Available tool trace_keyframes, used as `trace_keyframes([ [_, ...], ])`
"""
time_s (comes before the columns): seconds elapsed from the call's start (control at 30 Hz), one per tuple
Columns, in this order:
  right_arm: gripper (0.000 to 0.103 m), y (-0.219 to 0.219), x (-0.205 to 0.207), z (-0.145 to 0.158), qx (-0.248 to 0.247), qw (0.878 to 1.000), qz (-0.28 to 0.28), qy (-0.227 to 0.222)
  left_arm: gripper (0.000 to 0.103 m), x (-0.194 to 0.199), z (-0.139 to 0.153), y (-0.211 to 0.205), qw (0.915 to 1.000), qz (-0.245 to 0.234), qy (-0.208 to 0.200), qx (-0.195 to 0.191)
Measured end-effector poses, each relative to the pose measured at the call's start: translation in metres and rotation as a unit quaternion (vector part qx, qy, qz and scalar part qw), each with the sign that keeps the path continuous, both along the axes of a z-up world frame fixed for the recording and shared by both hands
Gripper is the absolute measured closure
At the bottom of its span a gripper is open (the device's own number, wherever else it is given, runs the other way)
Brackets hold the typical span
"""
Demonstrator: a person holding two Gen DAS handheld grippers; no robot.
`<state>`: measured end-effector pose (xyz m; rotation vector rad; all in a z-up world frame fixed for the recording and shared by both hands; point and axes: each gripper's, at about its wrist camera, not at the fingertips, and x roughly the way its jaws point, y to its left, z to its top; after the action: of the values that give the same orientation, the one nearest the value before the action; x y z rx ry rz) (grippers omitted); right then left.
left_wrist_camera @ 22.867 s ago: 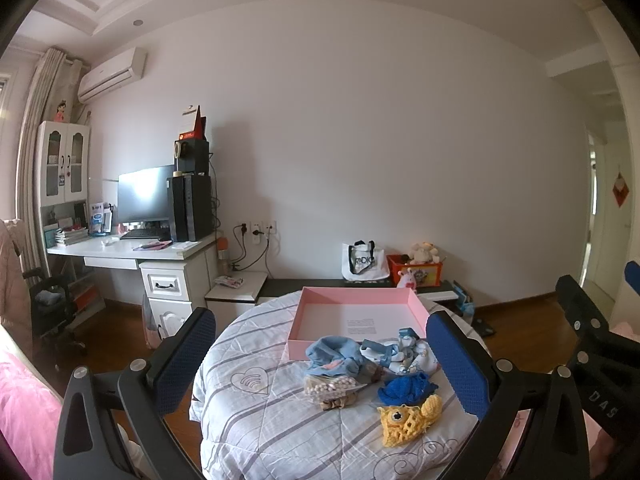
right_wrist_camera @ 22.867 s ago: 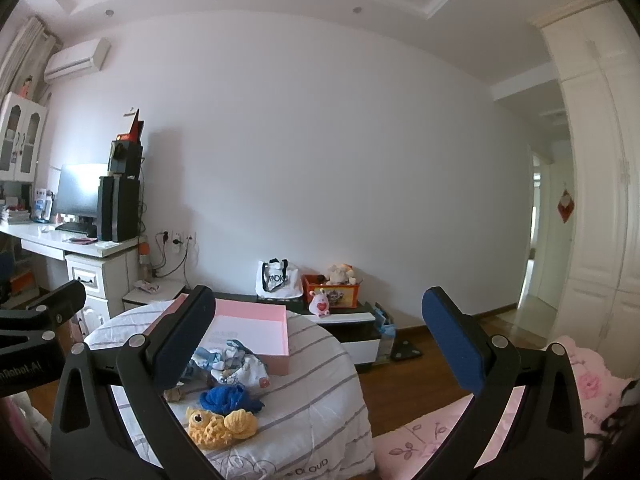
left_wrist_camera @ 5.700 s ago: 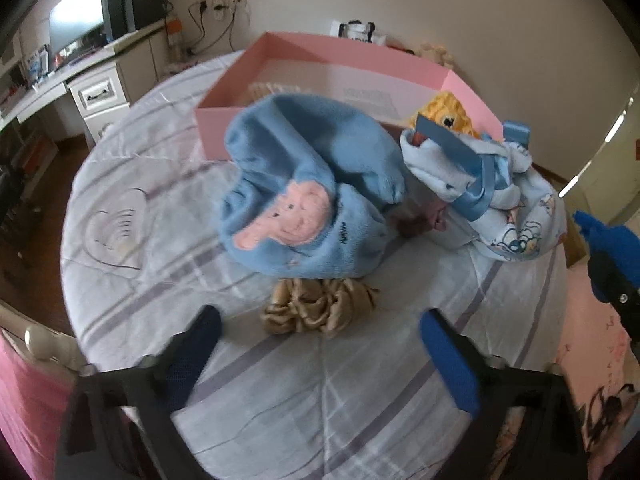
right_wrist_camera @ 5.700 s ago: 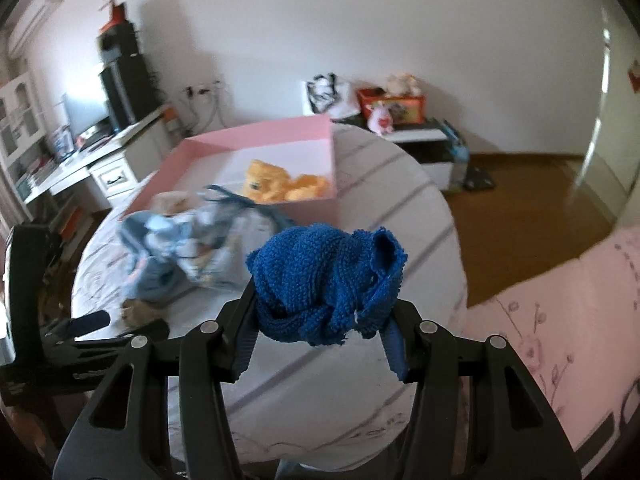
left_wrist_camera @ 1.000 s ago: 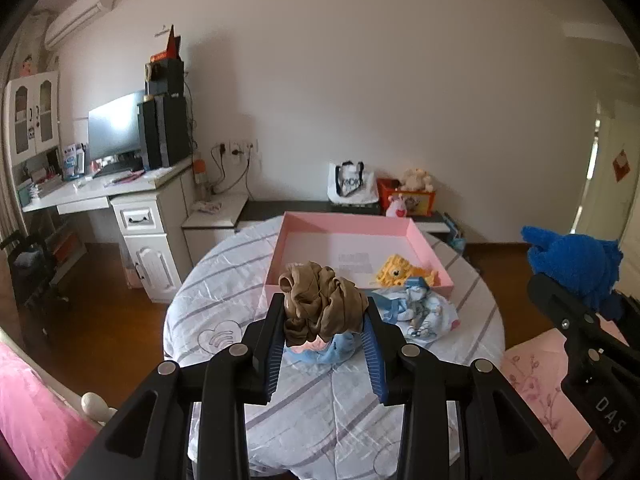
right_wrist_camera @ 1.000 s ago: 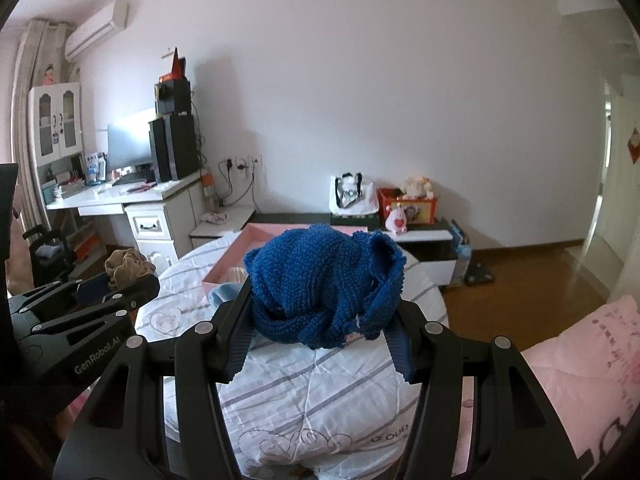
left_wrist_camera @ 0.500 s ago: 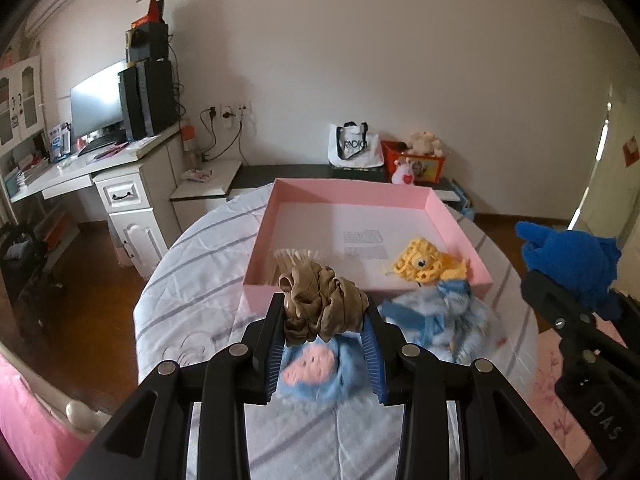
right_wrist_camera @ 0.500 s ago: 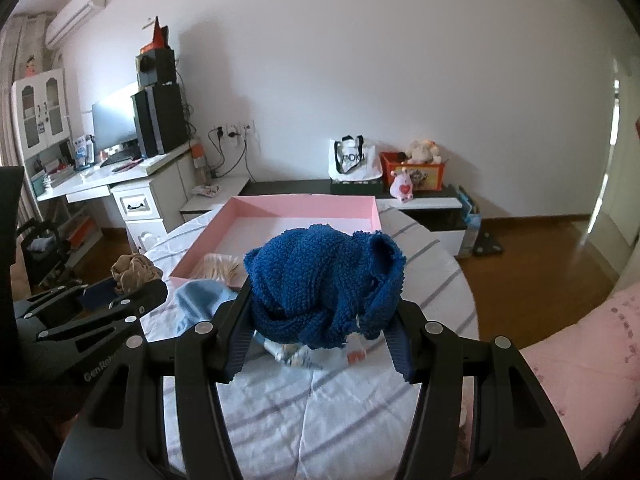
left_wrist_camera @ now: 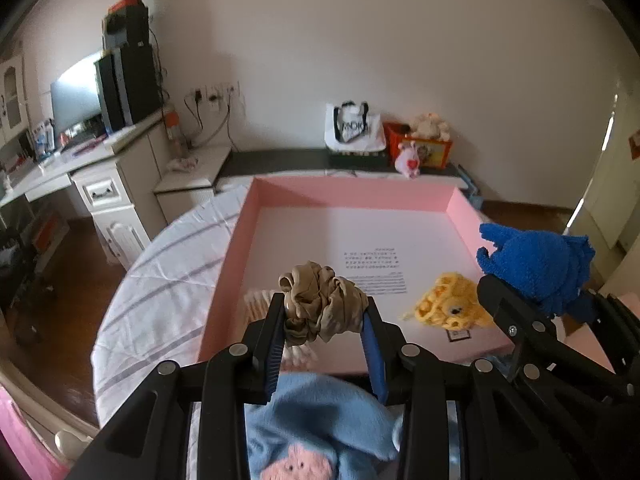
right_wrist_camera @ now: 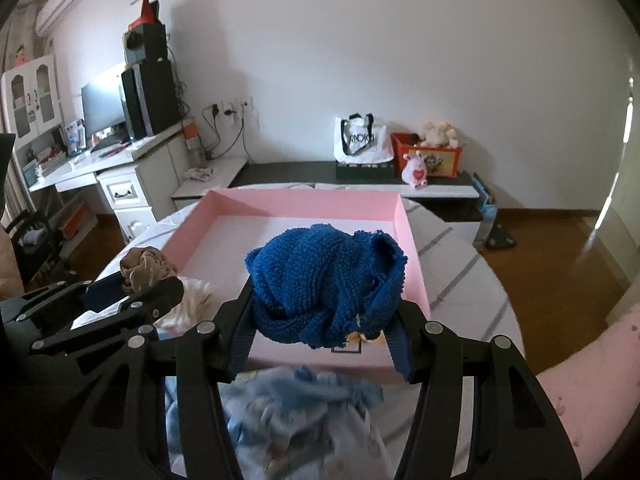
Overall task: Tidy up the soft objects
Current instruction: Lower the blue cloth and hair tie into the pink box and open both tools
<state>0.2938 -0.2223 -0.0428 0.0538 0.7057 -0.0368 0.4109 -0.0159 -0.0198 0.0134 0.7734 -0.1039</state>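
My left gripper is shut on a crumpled tan scrunchie, held over the near edge of the pink box. Just to its right, my right gripper is shut on a dark blue knitted piece, also above the box's near wall. Inside the box lie a yellow crocheted toy and a cream fringed item. A light blue soft cloth with a pink face lies on the table below the left gripper. A pale blue printed bundle lies below the right one.
The round table carries a white striped cloth. A white desk with a monitor stands at the left. A low dark bench behind holds a tote bag and a red bin of toys. Wooden floor lies to the right.
Both grippers have travelled forward and down toward the pink box with their loads still gripped. The box now fills the middle of both views.
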Motion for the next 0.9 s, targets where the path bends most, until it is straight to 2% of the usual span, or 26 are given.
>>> trace_keyframes([
  [0.3,0.046,-0.008,0.025,-0.029,0.012,0.999,-0.006,0.039,0.07,0.069,-0.022,-0.007,0.9993,-0.006,0.036,-0.003],
  [0.43,0.042,-0.01,0.028,-0.031,0.012,0.999,-0.013,0.041,0.062,0.086,-0.025,-0.005,0.9993,0.001,0.038,-0.001],
  [0.5,0.033,-0.008,0.028,-0.03,0.007,0.999,-0.023,0.039,0.056,0.088,-0.028,0.001,0.9993,0.009,0.035,-0.002],
  [0.63,0.023,-0.012,0.024,-0.028,0.006,0.999,-0.038,0.034,0.039,0.079,-0.031,0.004,0.9993,0.025,0.026,-0.001],
  [0.7,0.019,-0.014,0.024,-0.028,0.007,0.998,-0.043,0.033,0.034,0.073,-0.033,0.003,0.9992,0.031,0.024,0.0],
  [0.9,0.016,-0.016,0.024,-0.029,0.005,0.998,-0.047,0.034,0.03,0.058,-0.037,0.003,0.9991,0.036,0.022,0.002],
])
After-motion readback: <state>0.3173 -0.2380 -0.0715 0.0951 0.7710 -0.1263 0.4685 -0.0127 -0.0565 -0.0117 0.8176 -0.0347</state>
